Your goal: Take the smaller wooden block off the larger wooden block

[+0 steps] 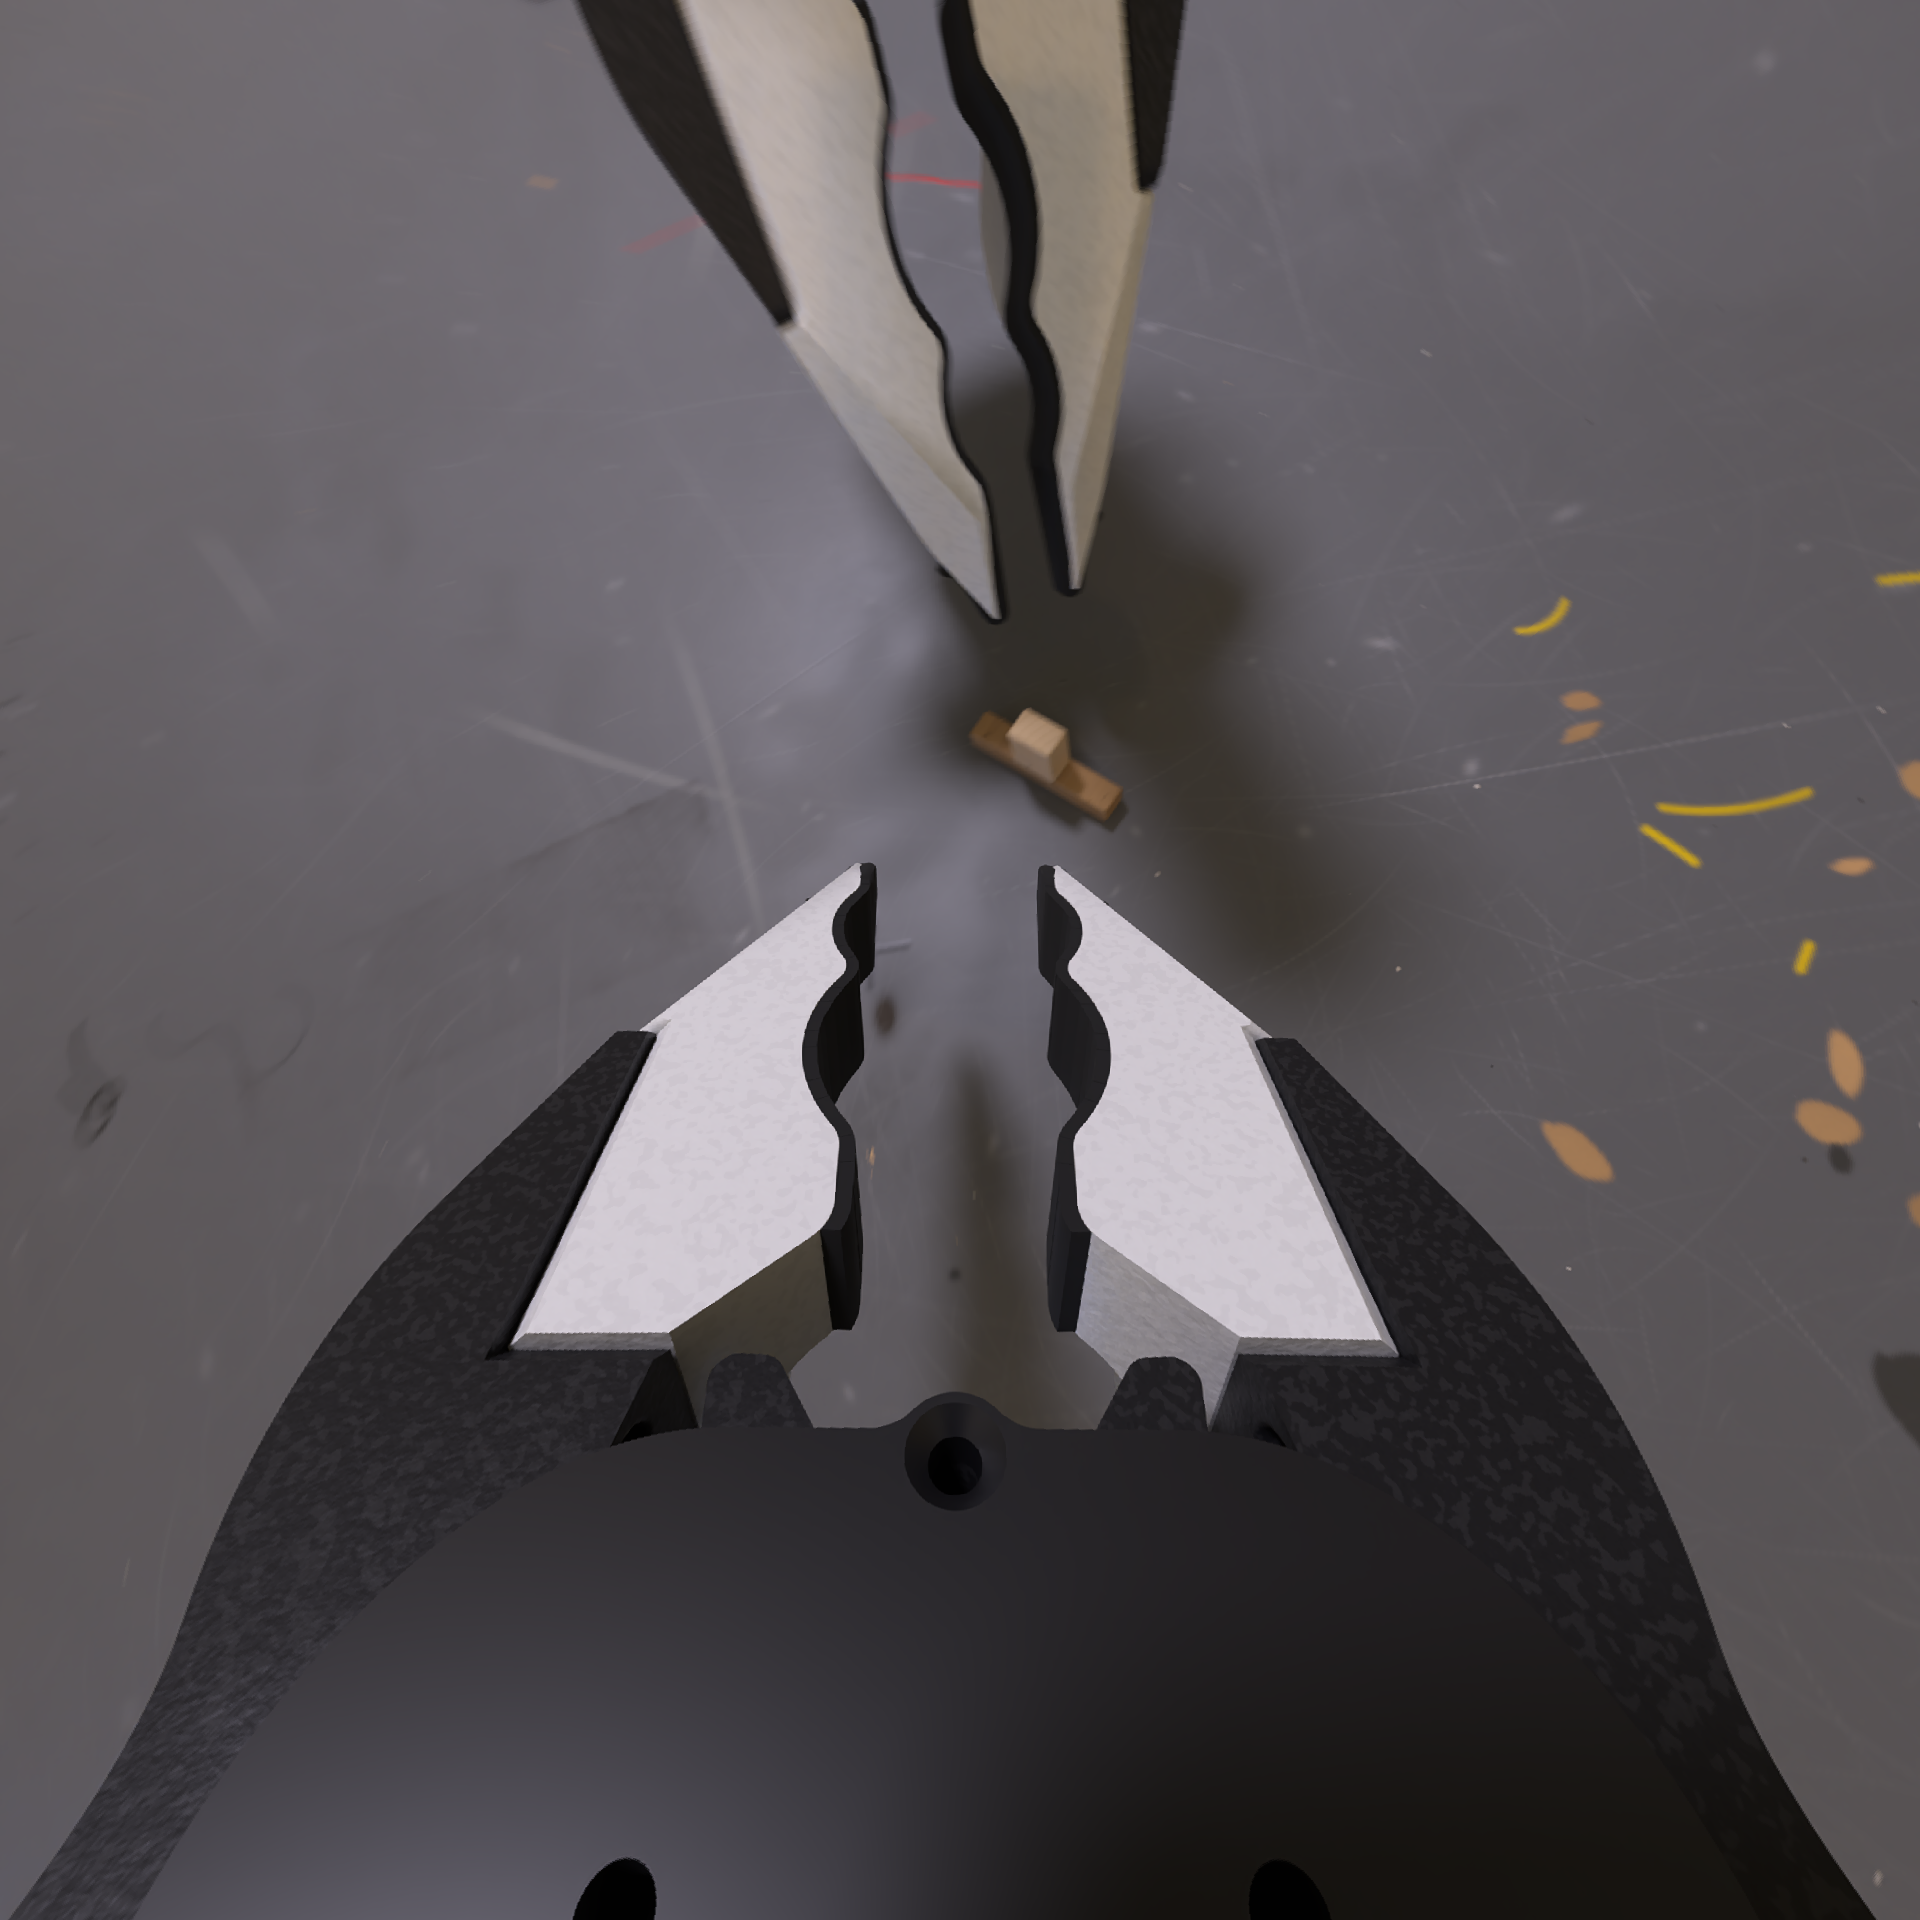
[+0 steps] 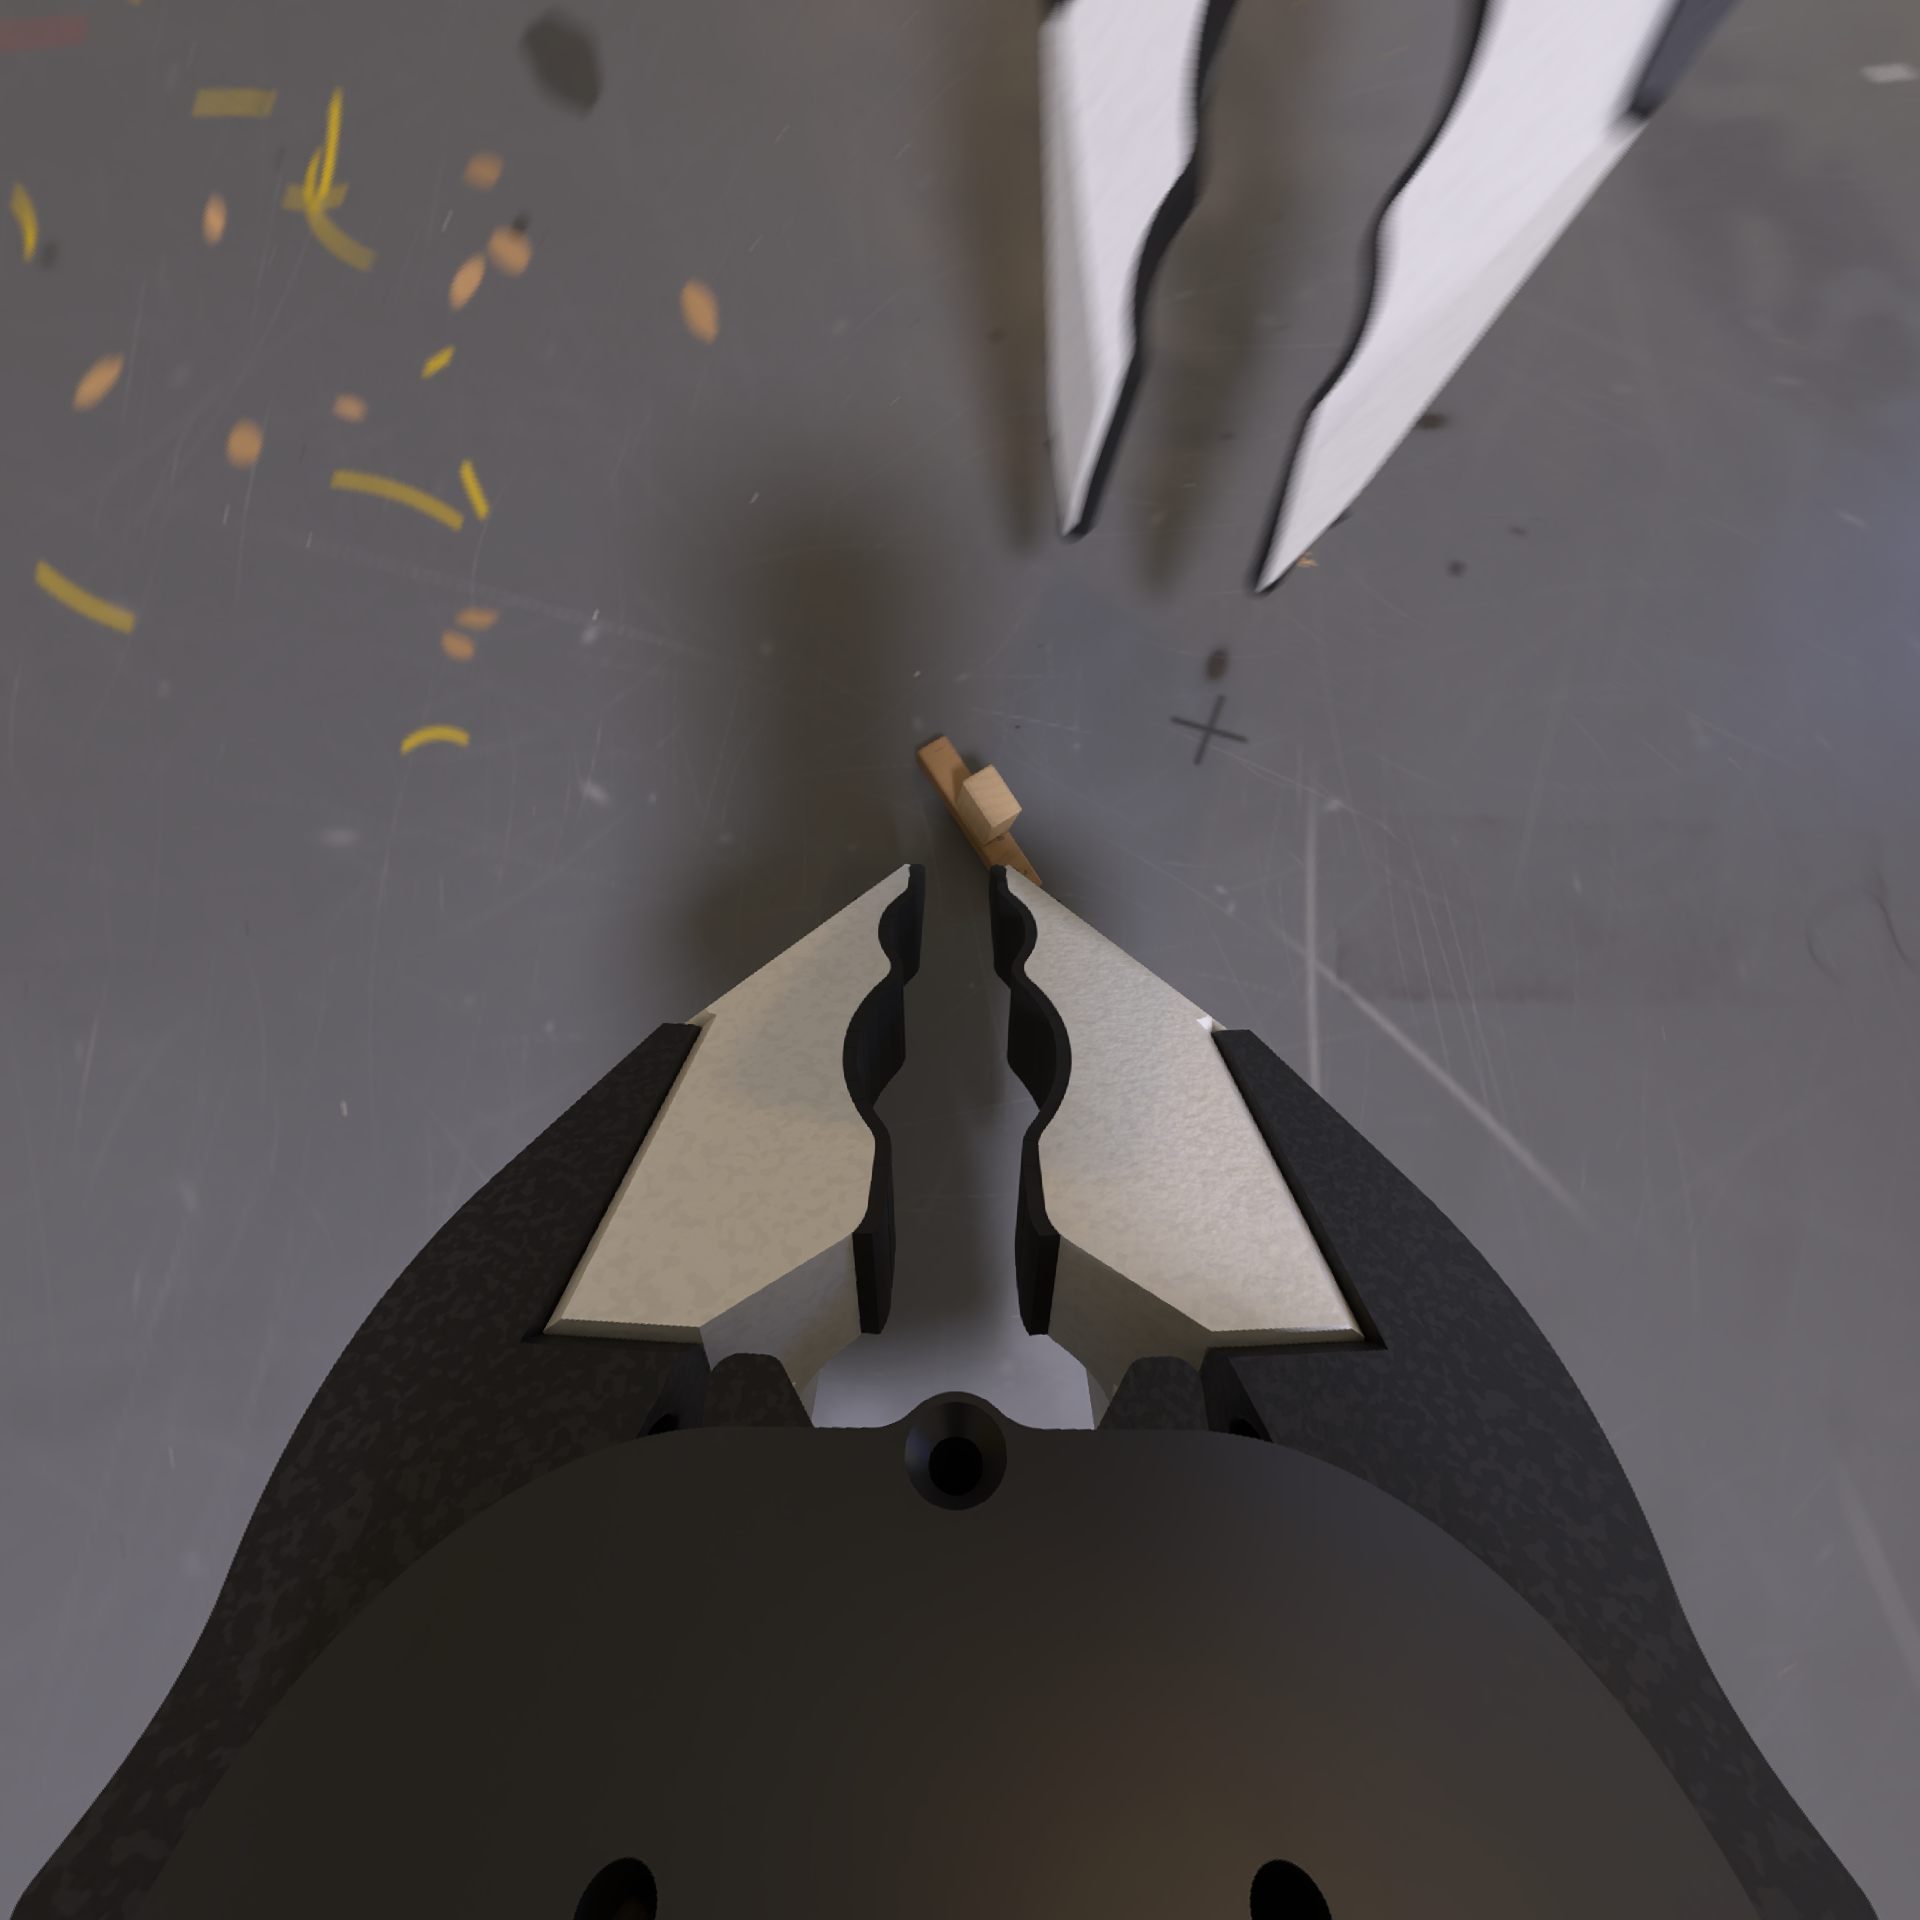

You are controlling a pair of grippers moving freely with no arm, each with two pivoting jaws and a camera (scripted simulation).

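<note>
A small pale wooden cube sits on the middle of a thin, flat larger wooden block that lies on the grey table. My left gripper is open and empty, just short of the blocks. My right gripper hangs beyond and above them, its fingers a narrow gap apart. In the right wrist view, the cube and larger block lie just past my right gripper, which is empty; its right fingertip hides the block's near end. The left gripper shows farther off.
The scratched grey table carries flat yellow streaks and orange spots to the right in the left wrist view. A small drawn cross lies right of the blocks in the right wrist view.
</note>
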